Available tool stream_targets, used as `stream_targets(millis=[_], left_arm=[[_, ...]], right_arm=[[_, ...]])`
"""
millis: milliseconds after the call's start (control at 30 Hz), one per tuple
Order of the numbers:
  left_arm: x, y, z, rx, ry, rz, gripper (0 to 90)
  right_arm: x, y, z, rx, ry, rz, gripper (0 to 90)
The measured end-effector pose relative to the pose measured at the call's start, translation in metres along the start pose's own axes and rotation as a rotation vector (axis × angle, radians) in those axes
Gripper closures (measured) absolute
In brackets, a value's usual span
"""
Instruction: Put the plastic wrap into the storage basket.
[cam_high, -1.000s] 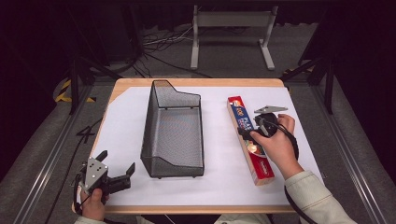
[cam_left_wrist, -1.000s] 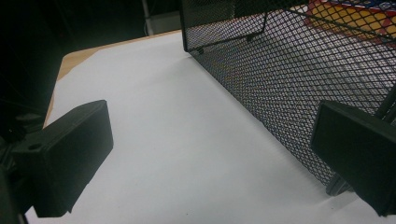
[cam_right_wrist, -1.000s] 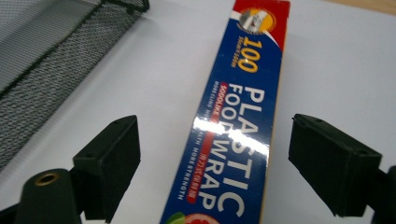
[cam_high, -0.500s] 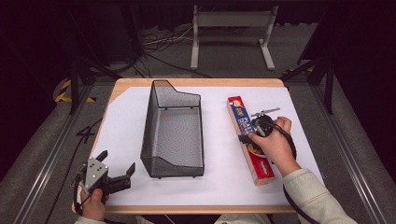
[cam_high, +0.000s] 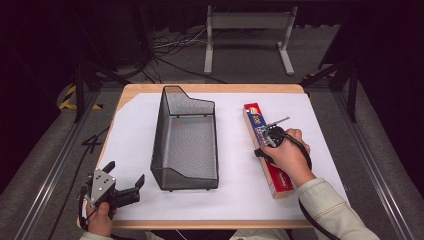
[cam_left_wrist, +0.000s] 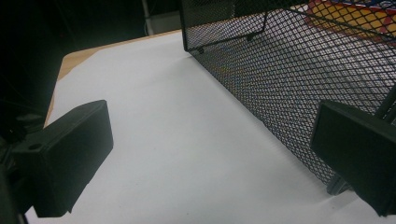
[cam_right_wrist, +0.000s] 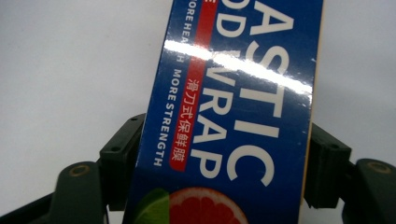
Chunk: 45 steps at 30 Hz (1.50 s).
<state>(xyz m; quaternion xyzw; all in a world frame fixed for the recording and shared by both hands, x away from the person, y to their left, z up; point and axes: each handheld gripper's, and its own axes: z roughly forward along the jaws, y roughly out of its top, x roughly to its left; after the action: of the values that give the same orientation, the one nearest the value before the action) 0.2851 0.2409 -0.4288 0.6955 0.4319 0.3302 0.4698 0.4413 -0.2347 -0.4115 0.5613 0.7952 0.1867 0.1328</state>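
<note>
A long plastic wrap box (cam_high: 280, 180), red and blue, lies on the right of the white-covered table (cam_high: 134, 131). From above, my right gripper (cam_high: 266, 143) comes down over the box's middle. In the right gripper view the blue box face (cam_right_wrist: 233, 70) runs between the two pads, and each pad meets a long side. The right gripper (cam_right_wrist: 224, 158) has just been closing its jaws on the box. My left gripper (cam_high: 125, 172) is held open at the near left corner, with only white paper between its fingers (cam_left_wrist: 74, 154).
A black wire-mesh basket (cam_high: 159, 146) stands in the middle of the table, its side wall (cam_left_wrist: 289, 84) just right of my left gripper. A metal stand (cam_high: 247, 22) and cables sit on the floor beyond the table's far edge.
My right gripper has sunk onto the box, and the grey plate on top now shows less. The left hand and the basket have stayed put.
</note>
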Motion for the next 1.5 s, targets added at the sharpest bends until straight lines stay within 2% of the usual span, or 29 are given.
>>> stream_targets(millis=[300,500,633,700,900,1067,1167,1400,1500], left_arm=[[0.0,0.0,0.0,-0.003,0.002,0.0,0.0],[0.0,0.0,0.0,-0.006,0.002,-0.001,0.1],[0.0,0.0,0.0,-0.003,0.002,0.0,0.1],[0.0,0.0,0.0,-0.004,0.002,0.001,0.1],[0.0,0.0,0.0,-0.003,0.004,0.0,0.1],[0.0,0.0,0.0,-0.002,0.002,0.0,0.0],[0.0,0.0,0.0,-0.003,0.002,0.0,0.0],[0.0,0.0,0.0,-0.002,0.002,-0.001,0.1],[0.0,0.0,0.0,-0.005,0.003,-0.003,0.0]], right_arm=[[0.006,0.002,-0.002,0.022,-0.054,0.029,36.6],[0.002,0.001,-0.006,0.011,-0.038,0.068,38.8],[0.0,0.001,-0.01,0.003,-0.026,0.075,39.2],[0.0,0.002,-0.019,-0.015,-0.006,0.076,39.3],[0.002,0.006,-0.037,-0.054,0.011,0.072,39.3],[0.004,0.009,-0.048,-0.075,0.002,0.055,39.3],[0.005,0.012,-0.058,-0.097,0.027,0.069,39.2],[0.005,0.017,-0.075,-0.127,0.035,0.07,39.2],[0.003,0.019,-0.084,-0.144,0.053,0.08,39.2]])
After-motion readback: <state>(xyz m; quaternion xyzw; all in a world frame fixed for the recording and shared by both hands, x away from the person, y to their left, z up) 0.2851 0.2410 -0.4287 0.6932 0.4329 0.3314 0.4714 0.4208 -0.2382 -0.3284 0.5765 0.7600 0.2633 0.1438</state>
